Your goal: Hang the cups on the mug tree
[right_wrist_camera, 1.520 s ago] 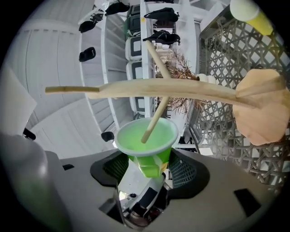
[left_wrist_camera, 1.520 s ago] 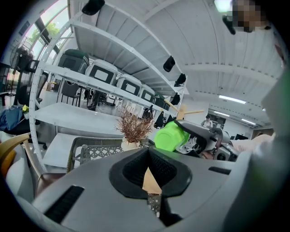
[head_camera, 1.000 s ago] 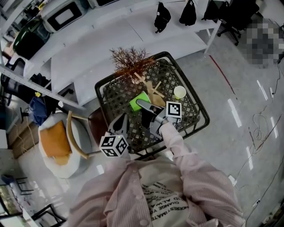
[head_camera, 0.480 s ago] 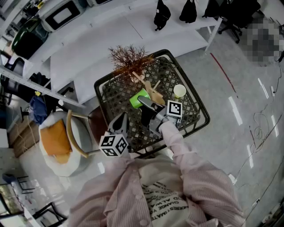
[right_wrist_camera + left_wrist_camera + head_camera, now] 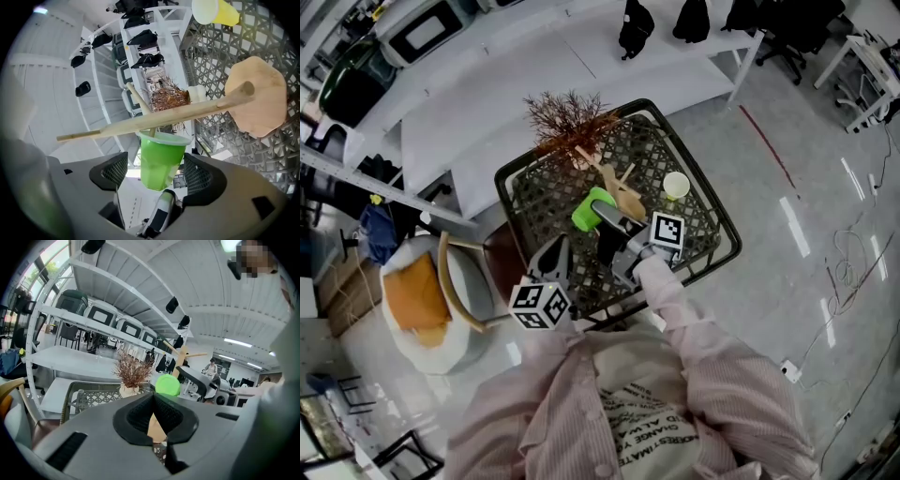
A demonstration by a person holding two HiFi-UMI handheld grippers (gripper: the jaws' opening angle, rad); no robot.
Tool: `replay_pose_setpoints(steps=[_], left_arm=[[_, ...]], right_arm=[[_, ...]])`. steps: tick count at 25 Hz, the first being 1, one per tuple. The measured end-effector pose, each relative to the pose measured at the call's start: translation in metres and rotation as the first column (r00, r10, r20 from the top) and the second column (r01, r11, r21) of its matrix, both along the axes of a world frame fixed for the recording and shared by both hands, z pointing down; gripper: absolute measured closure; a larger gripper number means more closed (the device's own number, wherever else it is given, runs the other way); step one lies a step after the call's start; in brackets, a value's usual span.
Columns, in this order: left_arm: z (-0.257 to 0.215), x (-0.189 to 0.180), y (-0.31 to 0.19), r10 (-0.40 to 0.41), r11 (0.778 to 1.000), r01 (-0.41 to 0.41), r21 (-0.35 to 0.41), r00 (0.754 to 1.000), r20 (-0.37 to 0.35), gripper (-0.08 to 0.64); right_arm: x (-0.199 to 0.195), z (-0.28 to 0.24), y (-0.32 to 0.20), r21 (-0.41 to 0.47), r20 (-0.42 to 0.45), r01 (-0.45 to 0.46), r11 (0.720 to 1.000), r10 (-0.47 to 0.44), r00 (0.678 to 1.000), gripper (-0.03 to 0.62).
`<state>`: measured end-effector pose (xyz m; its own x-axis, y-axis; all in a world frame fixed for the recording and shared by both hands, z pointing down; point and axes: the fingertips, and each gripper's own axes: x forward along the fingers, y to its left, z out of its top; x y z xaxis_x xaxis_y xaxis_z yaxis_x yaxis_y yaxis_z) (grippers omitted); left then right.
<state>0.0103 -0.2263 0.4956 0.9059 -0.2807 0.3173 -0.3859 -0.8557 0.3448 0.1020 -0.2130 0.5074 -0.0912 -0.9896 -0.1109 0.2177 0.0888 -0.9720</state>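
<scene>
The green cup [image 5: 161, 157] hangs by its handle from a peg of the wooden mug tree [image 5: 187, 112], mouth toward the stem. My right gripper [image 5: 154, 171] straddles it; the jaws are opening and both pads stand clear of the cup's sides. In the head view the right gripper [image 5: 600, 216] reaches over the table to the green cup [image 5: 591, 208] beside the mug tree [image 5: 621, 187]. A yellow cup [image 5: 677, 186] stands upright right of the tree. My left gripper [image 5: 553, 261] hovers at the table's near edge, shut and empty, its pads [image 5: 140, 411] meeting.
A dried plant in a small vase [image 5: 567, 117] stands at the far side of the black mesh table [image 5: 511, 178]. A chair with an orange cushion [image 5: 417, 295] is at the left. White shelving [image 5: 487, 94] runs behind the table.
The right gripper stays at the green cup by the tree. The head view has drifted slightly; both grippers keep their places.
</scene>
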Motion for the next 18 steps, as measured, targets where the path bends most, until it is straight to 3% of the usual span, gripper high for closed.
replay_pose_setpoints(steps=[13,18], left_arm=[[0.008,-0.004,0.02,0.06,0.998,-0.06,-0.029,0.998,-0.007,0.561],[0.009,-0.004,0.03,0.094,0.995,-0.095,-0.043,0.995,-0.015,0.561]], right_arm=[[-0.012,0.005,0.03,-0.015,0.014,-0.051,0.999,0.052,0.999,0.262],[-0.017,-0.001,0.045,-0.012,-0.046,-0.06,0.998,0.06,0.997,0.262]])
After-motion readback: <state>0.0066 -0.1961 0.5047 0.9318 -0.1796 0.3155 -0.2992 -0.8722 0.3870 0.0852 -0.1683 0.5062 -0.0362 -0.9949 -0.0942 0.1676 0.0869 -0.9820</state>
